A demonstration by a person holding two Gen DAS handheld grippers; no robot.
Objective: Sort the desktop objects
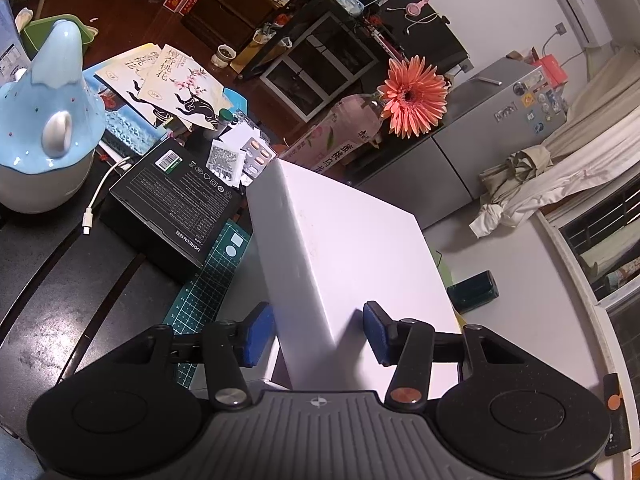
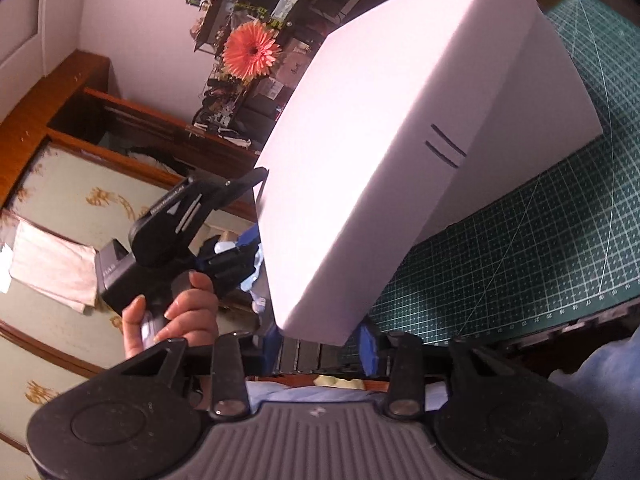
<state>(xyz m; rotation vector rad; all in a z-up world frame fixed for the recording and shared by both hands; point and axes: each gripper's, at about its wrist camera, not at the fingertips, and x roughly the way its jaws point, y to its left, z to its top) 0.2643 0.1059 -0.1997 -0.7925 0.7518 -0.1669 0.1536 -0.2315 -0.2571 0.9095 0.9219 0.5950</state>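
Observation:
A large white box is tilted up off the green cutting mat, with one gripper at each end. In the left wrist view one end of the box sits between the blue pads of my left gripper, which press on its faces. In the right wrist view the box fills the middle, and its near corner is clamped in my right gripper. That view also shows a hand holding the left gripper's body at the box's far end.
A black carton lies left of the box, with pill blisters, a white USB cable and printed sheets around it. A blue mountain-shaped ceramic piece stands far left. An orange flower rises behind. The mat runs under the box.

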